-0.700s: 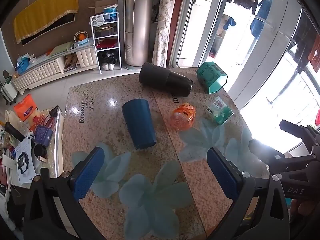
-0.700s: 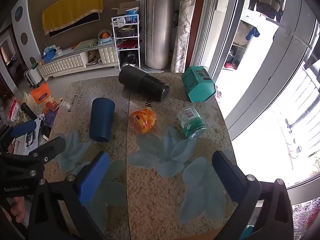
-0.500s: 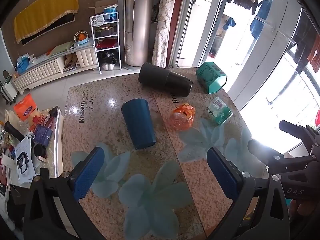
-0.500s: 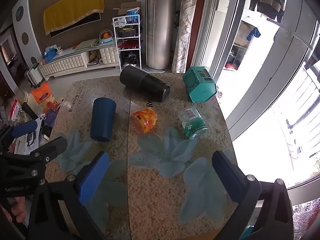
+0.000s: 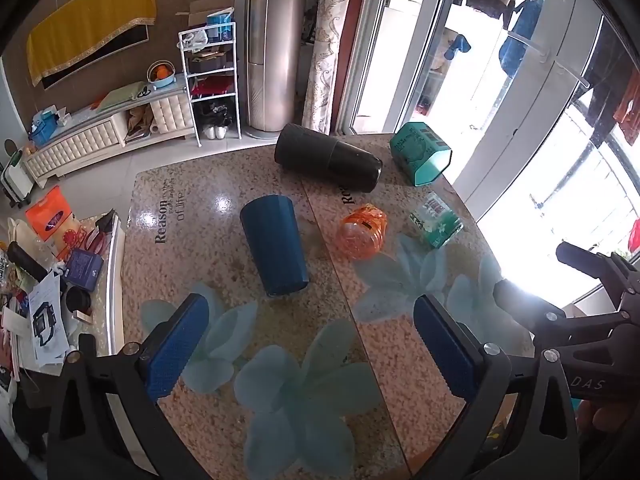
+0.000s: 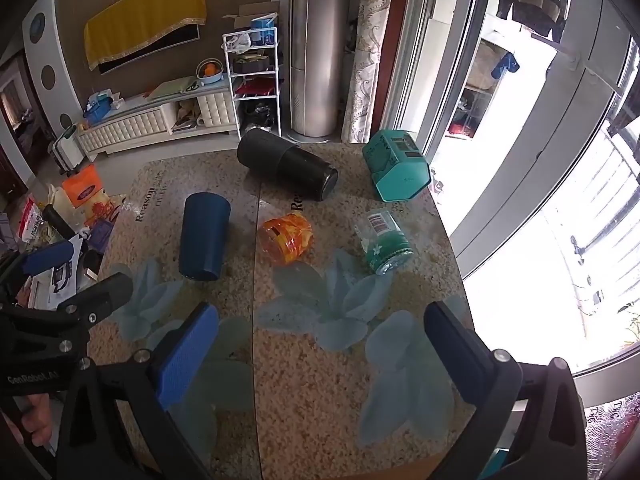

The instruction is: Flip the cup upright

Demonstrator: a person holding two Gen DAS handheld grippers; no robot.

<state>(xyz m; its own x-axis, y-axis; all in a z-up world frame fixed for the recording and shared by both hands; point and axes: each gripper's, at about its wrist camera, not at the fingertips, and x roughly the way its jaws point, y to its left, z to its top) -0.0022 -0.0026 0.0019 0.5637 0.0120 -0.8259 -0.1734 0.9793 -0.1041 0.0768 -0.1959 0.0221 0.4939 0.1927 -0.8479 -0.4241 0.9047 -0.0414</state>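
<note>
From the left wrist view, the left gripper (image 5: 310,344) hangs over the near part of the counter (image 5: 192,248), its blue-padded fingers (image 5: 176,346) spread wide with nothing between them. The blue cup (image 5: 274,250) lies on its side on the granite-patterned top, just beyond the fingers and apart from them, lengthwise toward the camera. Farther back a black tumbler (image 5: 328,158) also lies on its side, and to its right sits a teal hexagonal box (image 5: 420,156). An orange jar (image 5: 362,232) lies right of the cup, with a green-labelled bottle (image 5: 436,220) beyond it. The right gripper (image 5: 576,292) shows at the right edge, its fingers apart

From the right wrist view, the right gripper (image 6: 320,348) is held above the near counter (image 6: 320,400), its fingers (image 6: 186,354) wide open and holding nothing. The blue cup (image 6: 204,236) lies on its side to the left, well ahead of the fingers. The orange jar (image 6: 286,234) rests near the middle, between the cup and the green-labelled bottle (image 6: 384,240). The black tumbler (image 6: 286,164) and teal hexagonal box (image 6: 396,164) lie at the far side. The left gripper (image 6: 76,276) enters at the left edge, its fingers parted, close to the cup but not touching it
</note>
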